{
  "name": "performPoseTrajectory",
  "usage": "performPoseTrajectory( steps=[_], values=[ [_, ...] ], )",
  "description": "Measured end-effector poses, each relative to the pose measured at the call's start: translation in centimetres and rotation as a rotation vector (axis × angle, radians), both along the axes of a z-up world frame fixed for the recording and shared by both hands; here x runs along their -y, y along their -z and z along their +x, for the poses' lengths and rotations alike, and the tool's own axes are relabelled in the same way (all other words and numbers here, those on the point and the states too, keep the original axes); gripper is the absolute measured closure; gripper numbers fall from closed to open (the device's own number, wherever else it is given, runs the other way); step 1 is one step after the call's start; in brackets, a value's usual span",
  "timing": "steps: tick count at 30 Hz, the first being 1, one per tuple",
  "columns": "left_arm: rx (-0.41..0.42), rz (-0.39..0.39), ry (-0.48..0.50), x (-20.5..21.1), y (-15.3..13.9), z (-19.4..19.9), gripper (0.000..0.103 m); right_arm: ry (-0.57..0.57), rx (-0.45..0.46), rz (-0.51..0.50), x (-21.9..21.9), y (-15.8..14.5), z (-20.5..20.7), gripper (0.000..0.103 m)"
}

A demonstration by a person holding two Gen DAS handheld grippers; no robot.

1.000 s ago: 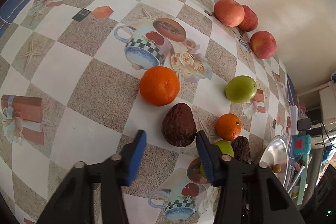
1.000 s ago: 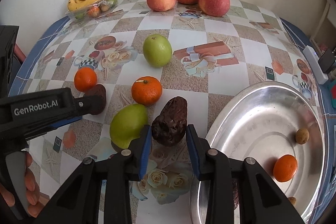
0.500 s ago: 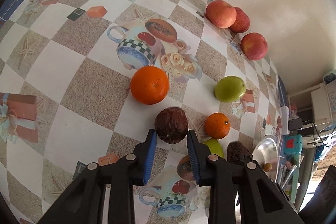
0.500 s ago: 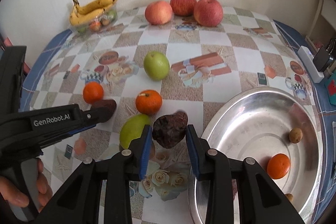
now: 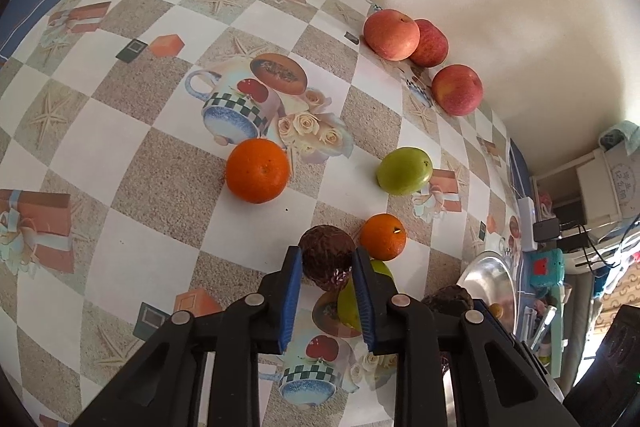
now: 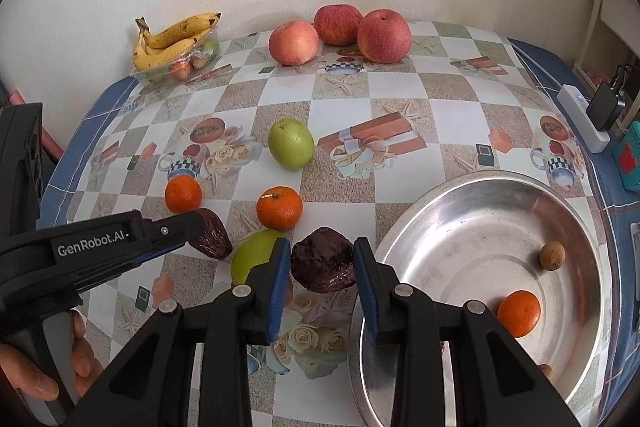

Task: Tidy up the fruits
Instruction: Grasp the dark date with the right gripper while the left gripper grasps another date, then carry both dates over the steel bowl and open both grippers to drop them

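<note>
Each gripper holds a dark wrinkled fruit. My left gripper (image 5: pixel 325 259) is shut on one dark fruit (image 5: pixel 326 261), just left of a small orange (image 5: pixel 382 237). In the right wrist view the left gripper (image 6: pixel 192 223) reaches in from the left with that fruit (image 6: pixel 212 239). My right gripper (image 6: pixel 321 255) is shut on the other dark fruit (image 6: pixel 322 259), between a green fruit (image 6: pixel 256 255) and the steel bowl (image 6: pixel 480 179). An orange (image 6: pixel 519 313) and a small brown fruit (image 6: pixel 552 256) lie in the bowl.
Loose on the patterned tablecloth are an orange (image 5: pixel 257 171), another orange (image 6: pixel 279 207) and a green fruit (image 6: pixel 291 144). Three apples (image 6: pixel 338 25) line the back wall. A clear tray with bananas (image 6: pixel 176 37) sits at the back left. A hand (image 6: pixel 28 375) grips the left handle.
My left gripper closed on the dark fruit and carried it right, toward the small orange. My right gripper rose a little with its dark fruit still held.
</note>
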State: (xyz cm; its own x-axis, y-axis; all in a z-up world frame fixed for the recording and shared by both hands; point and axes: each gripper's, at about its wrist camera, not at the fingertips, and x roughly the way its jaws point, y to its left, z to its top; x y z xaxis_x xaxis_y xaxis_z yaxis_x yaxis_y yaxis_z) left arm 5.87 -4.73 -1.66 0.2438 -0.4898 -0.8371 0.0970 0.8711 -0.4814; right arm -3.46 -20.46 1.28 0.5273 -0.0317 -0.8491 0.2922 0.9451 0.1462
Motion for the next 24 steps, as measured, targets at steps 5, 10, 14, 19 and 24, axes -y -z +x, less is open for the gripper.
performPoseTrajectory(
  steps=[5,10,14,19,24],
  values=[
    [0.006,-0.009,0.001,-0.1,-0.5,-0.1,0.076,0.006,0.011,0.004,0.2,-0.4,-0.2,0.069],
    [0.029,-0.034,0.023,0.2,-1.6,-0.5,0.076,0.019,0.028,0.011,0.6,-0.9,-0.7,0.07],
    [0.049,-0.05,0.043,0.7,-2.5,-0.9,0.076,0.025,0.041,0.01,0.9,-1.4,-1.1,0.07],
    [0.062,-0.06,0.058,1.0,-3.0,-1.2,0.076,0.03,0.065,0.008,1.0,-2.2,-1.5,0.07],
    [0.073,-0.073,0.086,1.7,-3.4,-1.7,0.076,0.044,0.085,0.01,1.5,-2.8,-2.0,0.07]
  ],
)
